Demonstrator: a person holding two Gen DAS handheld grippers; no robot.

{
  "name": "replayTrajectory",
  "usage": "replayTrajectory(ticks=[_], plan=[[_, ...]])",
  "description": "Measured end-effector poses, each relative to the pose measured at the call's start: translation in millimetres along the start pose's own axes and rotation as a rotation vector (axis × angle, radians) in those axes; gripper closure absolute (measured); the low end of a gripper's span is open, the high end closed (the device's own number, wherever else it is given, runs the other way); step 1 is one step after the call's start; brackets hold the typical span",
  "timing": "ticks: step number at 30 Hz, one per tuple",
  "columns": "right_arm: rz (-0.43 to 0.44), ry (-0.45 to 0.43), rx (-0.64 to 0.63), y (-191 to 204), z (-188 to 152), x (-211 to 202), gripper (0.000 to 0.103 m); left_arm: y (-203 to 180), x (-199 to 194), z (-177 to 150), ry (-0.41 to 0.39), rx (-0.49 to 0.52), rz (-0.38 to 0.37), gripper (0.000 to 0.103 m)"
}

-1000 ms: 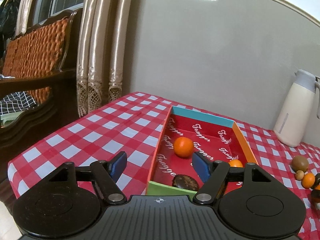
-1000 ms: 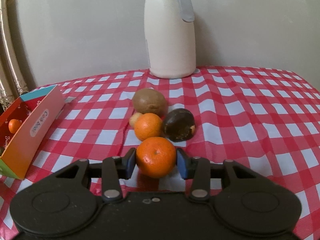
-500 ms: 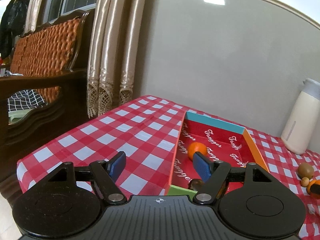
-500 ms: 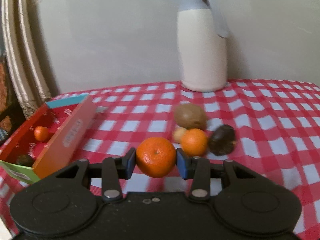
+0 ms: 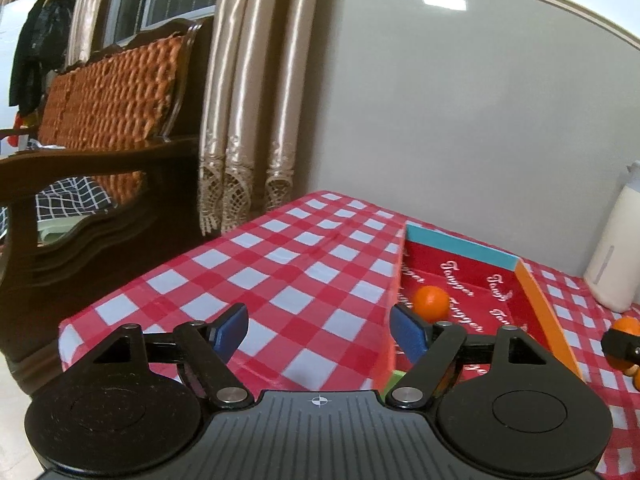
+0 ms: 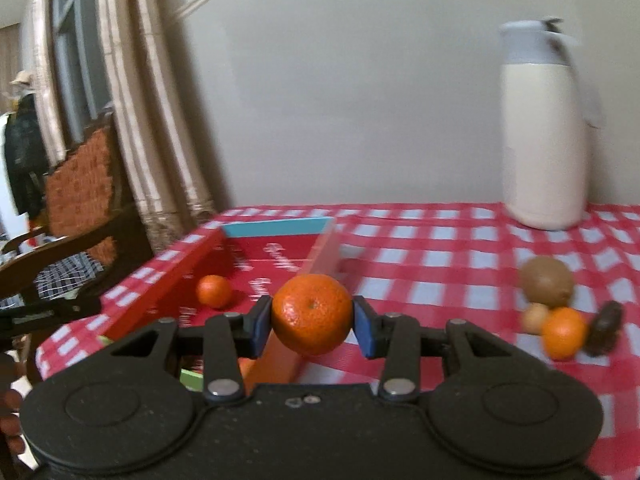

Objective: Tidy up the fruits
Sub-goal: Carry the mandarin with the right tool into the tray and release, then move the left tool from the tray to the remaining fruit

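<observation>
My right gripper (image 6: 313,325) is shut on a tangerine (image 6: 313,314) and holds it in the air over the near right wall of the red box (image 6: 160,280). One tangerine (image 6: 214,290) lies inside the box; it also shows in the left wrist view (image 5: 430,303). My left gripper (image 5: 318,326) is open and empty, low over the tablecloth to the left of the box (image 5: 472,276). A kiwi (image 6: 547,281), a small pale fruit (image 6: 535,319), another tangerine (image 6: 564,333) and a dark fruit (image 6: 606,332) lie on the cloth at the right.
A cream thermos jug (image 6: 544,128) stands at the back right by the wall. The table's left edge (image 5: 120,292) drops off toward a wooden sofa (image 5: 100,120) and curtains (image 5: 248,100). The right gripper shows at the left wrist view's right edge (image 5: 620,344).
My right gripper has lifted the tangerine and swung left from the fruit pile to over the box. My left gripper has drawn back and left, away from the box, staying open.
</observation>
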State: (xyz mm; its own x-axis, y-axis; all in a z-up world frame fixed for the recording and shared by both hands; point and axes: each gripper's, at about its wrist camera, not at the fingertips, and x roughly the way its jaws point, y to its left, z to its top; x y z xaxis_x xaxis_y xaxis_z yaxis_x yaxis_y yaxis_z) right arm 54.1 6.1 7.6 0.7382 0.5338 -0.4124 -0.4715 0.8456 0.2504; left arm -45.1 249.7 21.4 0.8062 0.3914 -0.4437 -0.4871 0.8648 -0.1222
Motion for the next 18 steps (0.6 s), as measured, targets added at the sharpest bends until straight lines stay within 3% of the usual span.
replayTrajectory(ticks=[6, 12, 15, 17, 18], plan=[[0.089, 0.01, -0.08, 31.8, -2.8, 15.5, 0.062, 14.3, 1.8, 0.8, 0.005, -0.017, 0.021, 0.025], [0.12, 0.053, -0.136, 48.8, -9.9, 24.7, 0.061, 18.9, 1.6, 0.8, 0.005, -0.017, 0.024, 0.025], [0.127, 0.056, -0.142, 50.0, -12.0, 25.0, 0.056, 19.3, 1.8, 0.9, 0.008, -0.018, 0.02, 0.025], [0.135, 0.048, -0.134, 48.9, -12.2, 22.5, 0.03, 18.1, 1.8, 0.6, 0.008, -0.015, 0.016, 0.025], [0.132, 0.029, -0.134, 48.4, -12.0, 19.1, 0.028, 17.2, 1.5, 0.7, 0.009, -0.014, 0.015, 0.025]])
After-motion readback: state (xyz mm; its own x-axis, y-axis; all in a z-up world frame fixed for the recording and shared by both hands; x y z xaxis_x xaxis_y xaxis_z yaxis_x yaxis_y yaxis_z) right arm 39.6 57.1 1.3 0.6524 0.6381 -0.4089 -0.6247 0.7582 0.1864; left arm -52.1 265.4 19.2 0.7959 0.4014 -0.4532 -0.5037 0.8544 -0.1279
